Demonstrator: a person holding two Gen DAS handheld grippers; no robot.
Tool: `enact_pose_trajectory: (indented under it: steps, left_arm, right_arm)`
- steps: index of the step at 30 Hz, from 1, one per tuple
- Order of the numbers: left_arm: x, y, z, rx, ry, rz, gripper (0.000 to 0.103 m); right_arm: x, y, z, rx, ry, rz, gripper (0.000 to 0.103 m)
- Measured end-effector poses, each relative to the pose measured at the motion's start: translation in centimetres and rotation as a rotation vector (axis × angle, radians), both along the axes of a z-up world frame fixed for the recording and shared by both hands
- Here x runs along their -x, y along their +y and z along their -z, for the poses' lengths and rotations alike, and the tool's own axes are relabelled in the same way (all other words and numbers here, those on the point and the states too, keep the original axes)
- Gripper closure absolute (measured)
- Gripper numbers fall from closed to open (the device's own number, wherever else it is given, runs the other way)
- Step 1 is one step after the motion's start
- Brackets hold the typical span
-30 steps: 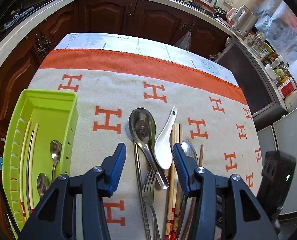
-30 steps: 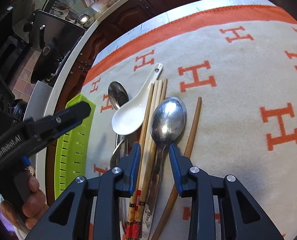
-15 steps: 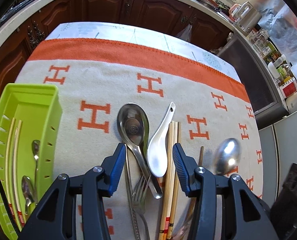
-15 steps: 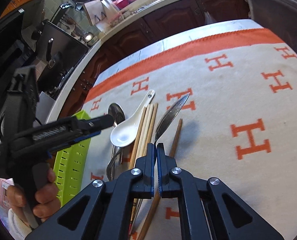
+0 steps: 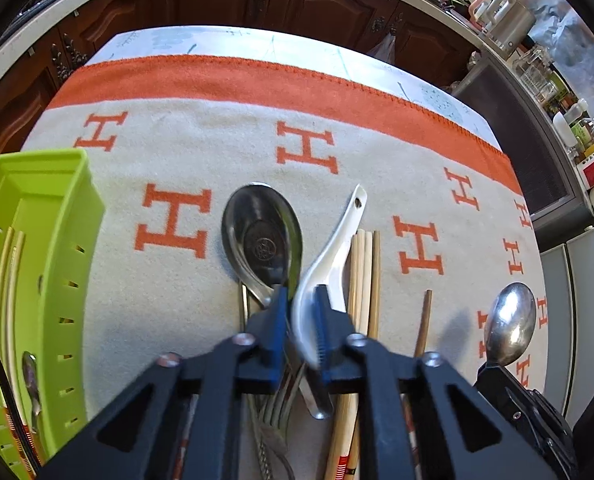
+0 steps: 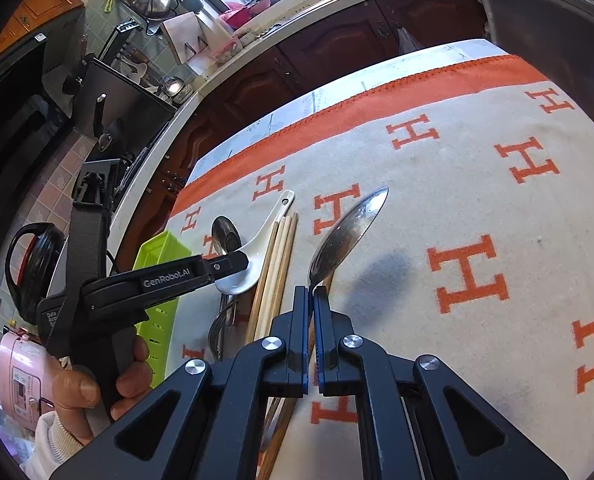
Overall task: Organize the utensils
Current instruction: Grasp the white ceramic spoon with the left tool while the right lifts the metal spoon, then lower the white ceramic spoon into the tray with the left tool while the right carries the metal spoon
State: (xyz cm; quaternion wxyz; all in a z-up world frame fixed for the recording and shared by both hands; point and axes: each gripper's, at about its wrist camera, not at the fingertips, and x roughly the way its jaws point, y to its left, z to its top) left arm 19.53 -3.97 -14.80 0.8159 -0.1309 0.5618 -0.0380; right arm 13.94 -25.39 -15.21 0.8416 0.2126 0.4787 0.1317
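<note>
My left gripper is shut on the bowl of the white ceramic spoon, whose handle points away over the cloth. It also shows in the right wrist view. My right gripper is shut on the handle of a metal spoon and holds it above the cloth; the spoon shows at the right of the left wrist view. On the cloth lie a large metal ladle spoon, wooden chopsticks, a fork and a brown chopstick.
A green slotted tray at the left holds chopsticks and small spoons. The table is covered by a beige cloth with orange H marks. Kitchen cabinets and a counter surround the table.
My left gripper has closed on the white spoon's bowl. My right gripper, shut on the metal spoon since half a second ago, has lifted it and moved it right.
</note>
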Motion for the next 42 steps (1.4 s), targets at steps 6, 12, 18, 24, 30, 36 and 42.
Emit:
enact_pose_trajectory:
  steps: [6, 12, 18, 24, 30, 36, 42]
  left_arm:
    - [0.5, -0.3, -0.7, -0.019, -0.051, -0.006, 0.1]
    - [1.9, 0.0, -3.7, -0.031, -0.142, -0.019, 0.1]
    - [5.5, 2.8, -7.7, -0.049, -0.194, -0.051, 0.1]
    - [11.0, 7.9, -10.6, -0.151, -0.25, -0.102, 0.1]
    - [15.5, 13.6, -9.8, -0.211, -0.23, -0.178, 0.1]
    - [17.7, 16.9, -6.8, -0.2, -0.176, -0.221, 0.1]
    - [18.9, 18.0, -4.9, -0.171, -0.154, -0.22, 0.095]
  right_arm:
    - [0.2, -0.2, 0.0, -0.004, 0.007, 0.0, 0.1]
    - [0.7, -0.3, -0.9, -0.004, -0.002, -0.002, 0.1]
    - [1.7, 0.2, -3.2, -0.003, -0.038, -0.019, 0.1]
    - [3.5, 1.8, -6.7, -0.001, -0.096, -0.067, 0.1]
    - [5.2, 6.0, -10.4, 0.016, -0.148, -0.167, 0.1]
    - [6.3, 11.8, -13.1, 0.054, -0.174, -0.277, 0.1]
    - [7.0, 18.1, -14.0, 0.113, -0.17, -0.385, 0.1]
